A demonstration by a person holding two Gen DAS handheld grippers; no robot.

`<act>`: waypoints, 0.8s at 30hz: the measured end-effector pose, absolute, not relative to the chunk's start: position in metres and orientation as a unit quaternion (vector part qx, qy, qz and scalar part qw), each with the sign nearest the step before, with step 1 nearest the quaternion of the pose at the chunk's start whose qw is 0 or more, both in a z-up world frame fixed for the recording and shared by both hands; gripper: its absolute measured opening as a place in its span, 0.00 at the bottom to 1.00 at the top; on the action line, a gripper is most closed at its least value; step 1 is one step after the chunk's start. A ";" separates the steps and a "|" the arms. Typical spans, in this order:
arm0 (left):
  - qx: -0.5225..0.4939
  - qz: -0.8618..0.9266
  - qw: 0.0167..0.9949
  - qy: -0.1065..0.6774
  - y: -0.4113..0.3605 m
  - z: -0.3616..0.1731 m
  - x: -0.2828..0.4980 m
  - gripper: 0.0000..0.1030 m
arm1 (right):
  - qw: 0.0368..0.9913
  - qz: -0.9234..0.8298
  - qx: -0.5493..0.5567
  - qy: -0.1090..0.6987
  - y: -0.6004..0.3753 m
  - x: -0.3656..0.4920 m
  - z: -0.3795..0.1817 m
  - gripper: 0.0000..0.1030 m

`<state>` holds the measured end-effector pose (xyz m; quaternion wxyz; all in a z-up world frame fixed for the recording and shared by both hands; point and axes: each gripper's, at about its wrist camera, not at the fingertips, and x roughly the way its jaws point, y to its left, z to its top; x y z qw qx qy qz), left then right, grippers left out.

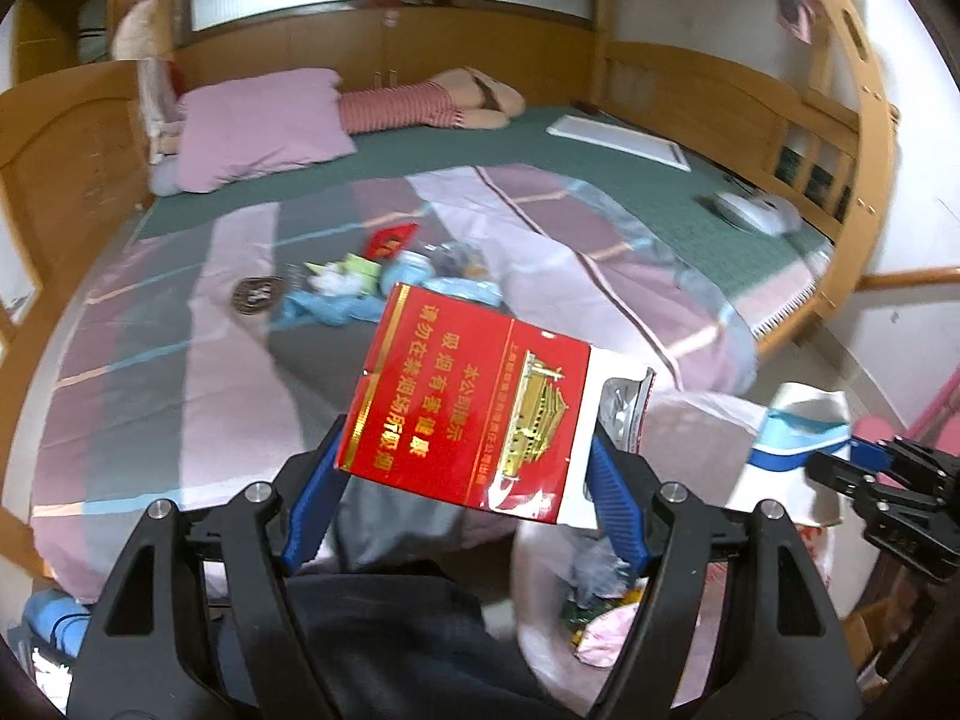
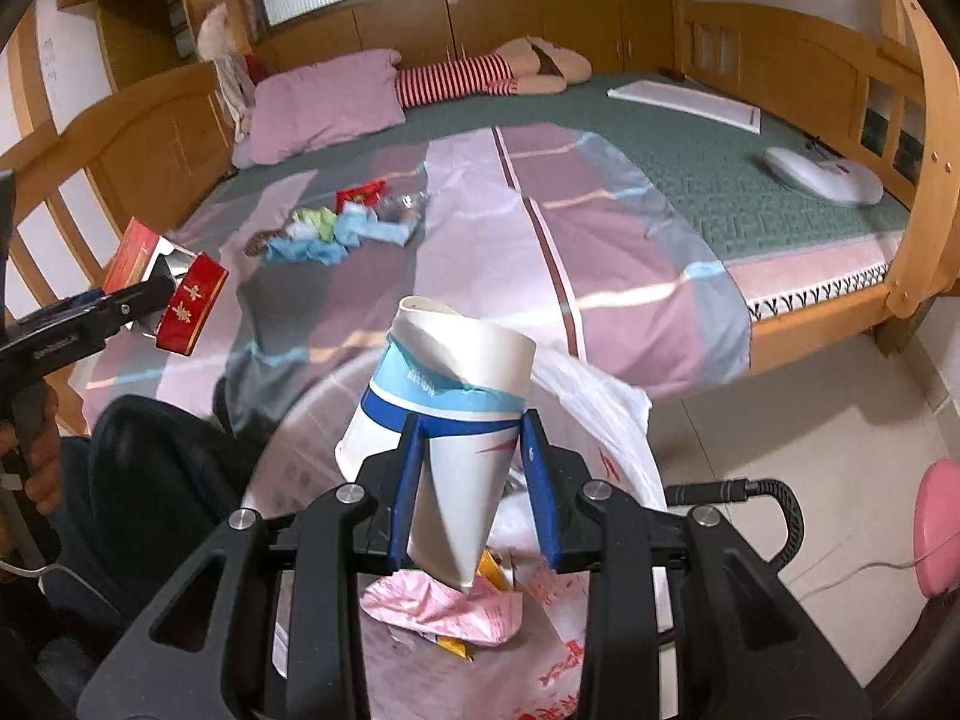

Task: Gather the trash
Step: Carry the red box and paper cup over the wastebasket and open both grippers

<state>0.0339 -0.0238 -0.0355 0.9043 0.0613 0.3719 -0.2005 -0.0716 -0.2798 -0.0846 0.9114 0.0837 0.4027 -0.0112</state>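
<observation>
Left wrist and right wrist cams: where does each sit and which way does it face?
Left wrist: on the left gripper, looking down across the bed; its fingers hold a red cigarette pack; right gripper at right edge.
Right wrist: on the right gripper, over a plastic bag, clamping a crushed paper cup; a hand shows at left.
Shared: bed, pack, cup, trash pile.

A home bedroom: a wide wooden bed frame (image 2: 918, 228) with a green mat (image 2: 690, 144), a striped pink and grey quilt (image 2: 480, 252) and a pink pillow (image 2: 324, 102), wooden cabinets (image 2: 540, 18) along the back wall, and a tiled floor (image 2: 840, 420) beside it.
</observation>
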 end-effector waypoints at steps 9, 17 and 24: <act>0.070 -0.244 0.882 0.397 -0.045 -0.054 0.029 0.72 | 0.887 -0.034 0.119 0.445 -0.297 -0.073 -0.110 0.43; 0.047 -0.323 0.835 0.444 -0.065 -0.074 0.029 0.72 | 0.923 -0.045 0.096 0.370 -0.298 -0.086 -0.083 0.68; 0.000 -0.343 0.805 0.484 -0.064 -0.090 0.039 0.93 | 0.931 -0.046 0.104 0.347 -0.302 -0.083 -0.075 0.69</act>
